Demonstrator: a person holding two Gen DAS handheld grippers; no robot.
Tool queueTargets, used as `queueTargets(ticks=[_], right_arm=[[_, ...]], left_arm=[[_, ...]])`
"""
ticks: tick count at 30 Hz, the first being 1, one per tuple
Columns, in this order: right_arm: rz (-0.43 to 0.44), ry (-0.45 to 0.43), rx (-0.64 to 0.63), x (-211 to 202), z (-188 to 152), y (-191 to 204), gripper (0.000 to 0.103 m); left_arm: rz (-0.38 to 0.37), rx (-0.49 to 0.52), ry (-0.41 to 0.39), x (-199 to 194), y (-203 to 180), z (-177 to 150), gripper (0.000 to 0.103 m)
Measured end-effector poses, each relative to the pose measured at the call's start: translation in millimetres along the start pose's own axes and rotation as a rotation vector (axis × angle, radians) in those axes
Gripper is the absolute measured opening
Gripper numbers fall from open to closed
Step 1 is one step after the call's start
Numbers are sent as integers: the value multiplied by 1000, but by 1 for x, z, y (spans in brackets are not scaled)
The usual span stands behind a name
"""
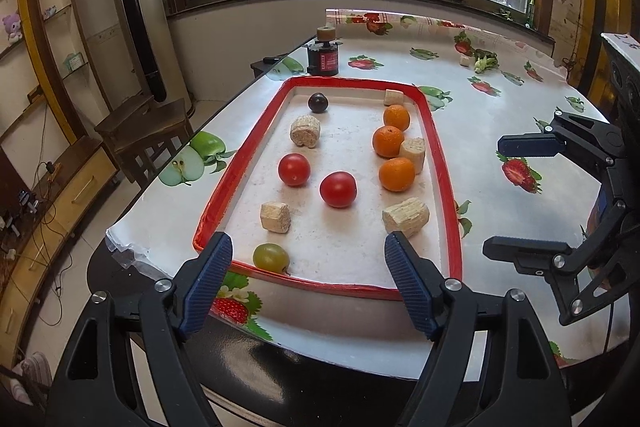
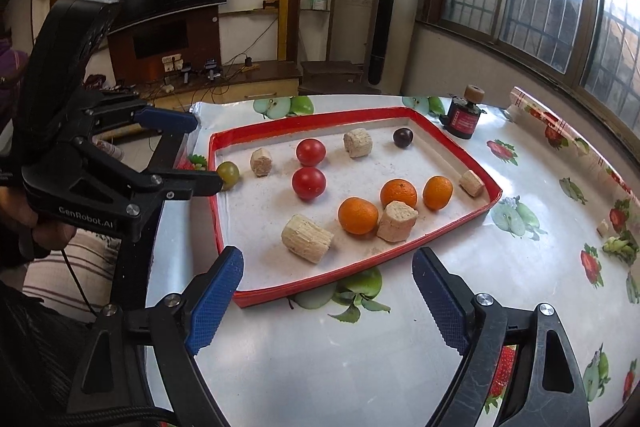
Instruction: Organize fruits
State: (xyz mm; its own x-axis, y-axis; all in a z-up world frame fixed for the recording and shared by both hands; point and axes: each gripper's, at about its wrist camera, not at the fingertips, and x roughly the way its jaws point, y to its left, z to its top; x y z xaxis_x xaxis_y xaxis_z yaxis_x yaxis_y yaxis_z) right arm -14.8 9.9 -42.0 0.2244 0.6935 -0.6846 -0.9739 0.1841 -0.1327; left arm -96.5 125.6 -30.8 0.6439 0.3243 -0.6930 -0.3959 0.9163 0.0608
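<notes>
Both grippers released: left gripper (image 1: 308, 253) near green grape (image 1: 271, 257), right gripper (image 2: 328, 267) near red tray (image 2: 360, 267).

Table (image 1: 500, 115) under fruit-printed cloth, red-rimmed tray (image 1: 448, 183) lying flat at centre, black cylindrical jar (image 1: 323, 58) just beyond tray's far edge, small green vegetable scrap (image 1: 485, 62) and pale block (image 1: 464, 60) near far side
</notes>
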Motion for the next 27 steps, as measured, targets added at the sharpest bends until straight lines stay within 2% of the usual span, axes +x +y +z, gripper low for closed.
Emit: queueTargets(ticks=[5, 10, 17, 21, 27], right_arm=[[-15, -1, -41, -2, -3, 8, 88], [-13, -27, -27, -6, -3, 6, 88], [1, -111, 19, -24, 1, -1, 88], [12, -135, 35, -30, 1, -2, 89], [10, -152, 45, -36, -1, -1, 89]], left_arm=[[3, 8, -21, -6, -3, 1, 79], [10, 14, -50, -13, -5, 2, 79], [29, 29, -109, -29, -8, 7, 79], [39, 38, -135, -37, -10, 8, 83], [42, 46, -152, -44, -14, 7, 83]])
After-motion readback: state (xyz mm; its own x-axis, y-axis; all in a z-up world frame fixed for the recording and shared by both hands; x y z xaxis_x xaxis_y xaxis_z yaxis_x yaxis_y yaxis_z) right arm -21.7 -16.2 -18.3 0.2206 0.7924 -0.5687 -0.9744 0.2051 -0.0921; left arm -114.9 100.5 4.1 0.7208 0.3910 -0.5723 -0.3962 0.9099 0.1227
